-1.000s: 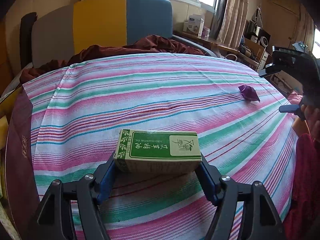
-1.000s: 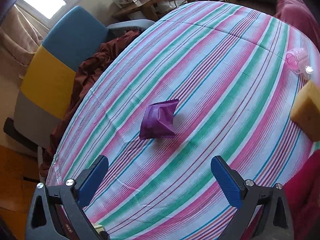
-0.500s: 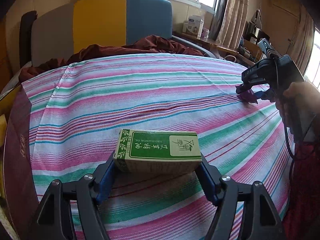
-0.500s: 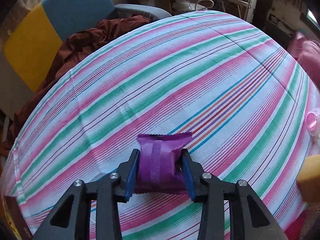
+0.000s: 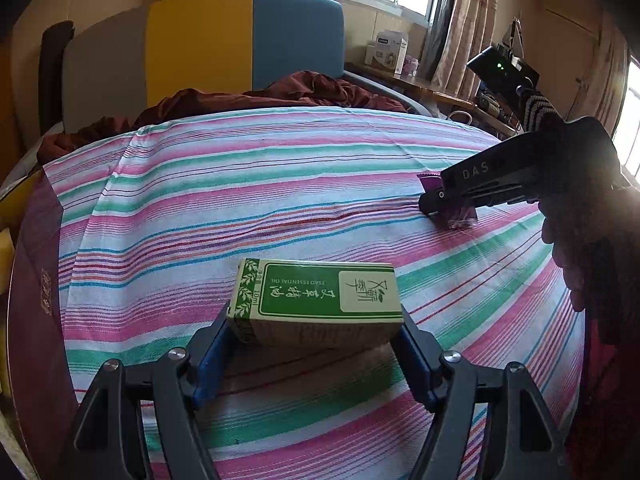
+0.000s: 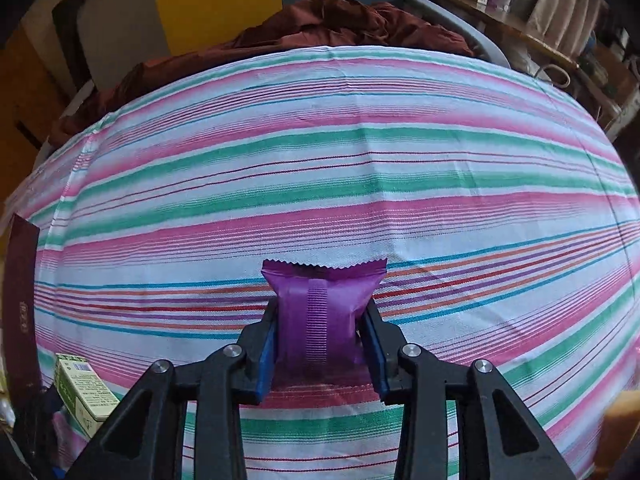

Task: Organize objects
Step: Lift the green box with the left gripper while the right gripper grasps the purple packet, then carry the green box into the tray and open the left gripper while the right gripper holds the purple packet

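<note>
1. L gripper [image 5: 316,354]: I read it as clenched on the green box [image 5: 320,300]; blue pads press both short ends. Box sits flat, label up, on the striped cloth [image 5: 240,184], at 6 o'clock in the L wrist view.
2. R gripper [image 6: 320,344]: clamped on the purple sachet [image 6: 320,312]; pads squeeze its sides, crimped top edge pokes out ahead of the tips. Sachet at 6 o'clock in the R wrist view, low on the cloth; can't tell if it's touching or lifted.
3. From L cam, the R gripper and sachet sit at 3 o'clock, well apart from the box; a hand [image 5: 568,248] grips the handle.
4. From R cam, the box shows at 8 o'clock, near the frame edge.
5. Maroon board [image 5: 32,280] at 9 o'clock, at the cloth's edge.
6. Far: dark red blanket [image 5: 280,92] at 12 o'clock, then the grey/yellow/blue headboard [image 5: 200,44], windows behind.
</note>
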Available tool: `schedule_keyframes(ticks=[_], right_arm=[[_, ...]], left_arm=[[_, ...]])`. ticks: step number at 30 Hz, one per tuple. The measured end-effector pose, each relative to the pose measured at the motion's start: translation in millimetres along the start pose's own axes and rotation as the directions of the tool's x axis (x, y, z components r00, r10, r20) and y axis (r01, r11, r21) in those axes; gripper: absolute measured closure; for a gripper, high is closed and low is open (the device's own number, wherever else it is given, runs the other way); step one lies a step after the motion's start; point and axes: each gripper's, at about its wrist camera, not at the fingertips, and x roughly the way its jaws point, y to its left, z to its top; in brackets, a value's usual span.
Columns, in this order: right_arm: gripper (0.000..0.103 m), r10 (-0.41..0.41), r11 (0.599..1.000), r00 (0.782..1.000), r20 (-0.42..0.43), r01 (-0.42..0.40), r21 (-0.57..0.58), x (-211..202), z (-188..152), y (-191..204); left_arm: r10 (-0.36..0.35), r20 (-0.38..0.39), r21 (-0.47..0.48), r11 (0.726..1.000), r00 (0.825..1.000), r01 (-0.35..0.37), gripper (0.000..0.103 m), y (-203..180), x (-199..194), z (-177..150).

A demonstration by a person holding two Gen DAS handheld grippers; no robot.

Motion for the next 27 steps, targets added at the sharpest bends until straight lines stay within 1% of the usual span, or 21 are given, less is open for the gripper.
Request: schedule_keyframes(ticks=[1,5,7,9,11,14,15,16,20,22,23,24,27], right_arm=[[0.063,0.014,1.000,1.000,0.001,-0.014,0.015,0,0,-4],[0.062,-0.004,1.000,1.000,0.019,0.004,0.001,-3,-5,-3],[0.056,0.017,1.000,1.000,0.024,-0.017,0.015,-5,-6,-7],[0.053,0.019,1.000,1.000,0.024,-0.019,-0.016,-6,-7,-4],[0.053,-0.017,0.997,1.000,0.026,0.019,-0.069,-5,-6,8],[0.056,-0.050,0.993,0.999,0.020,0.052,-0.105,-7,-6,14],[0.064,-0.057,0.991,0.998,0.024,0.059,-0.117,-7,-5,16],[0.068,-0.062,0.989,0.998,0.031,0.066,-0.131,-6,-3,21],[0.068,-0.085,0.981,0.995,0.043,0.092,-0.174,-6,-6,31],[0.067,-0.081,0.982,0.996,0.042,0.087,-0.170,-2,-6,34],[0.067,-0.076,0.983,0.996,0.039,0.081,-0.165,-2,-7,27],[0.067,-0.071,0.984,0.997,0.038,0.076,-0.159,-2,-6,27],[0.067,-0.077,0.983,0.996,0.040,0.082,-0.163,-4,-8,28]], left_arm=[[0.001,-0.001,0.001,1.000,1.000,-0.001,0.029,0,0,0],[-0.001,-0.001,0.000,1.000,1.000,0.001,0.029,0,0,0],[-0.004,0.000,-0.002,1.000,1.000,0.004,0.029,0,-1,0],[-0.009,0.000,-0.004,1.000,1.000,0.009,0.029,1,-1,0],[-0.011,0.001,-0.007,1.000,1.000,0.011,0.029,1,-1,0],[-0.013,0.001,-0.008,1.000,1.000,0.013,0.029,2,-1,0],[-0.013,0.001,-0.007,1.000,1.000,0.013,0.029,2,-1,0],[-0.012,0.001,-0.007,1.000,1.000,0.012,0.029,2,-1,0],[-0.011,0.001,-0.006,1.000,1.000,0.011,0.029,2,-2,-1],[-0.010,0.001,-0.005,1.000,1.000,0.010,0.029,2,-2,-1],[-0.010,0.001,-0.005,1.000,1.000,0.010,0.029,2,-2,-1],[-0.012,0.001,-0.006,1.000,1.000,0.012,0.029,2,-2,-1],[-0.015,0.002,-0.010,1.000,1.000,0.015,0.029,3,-2,-1]])
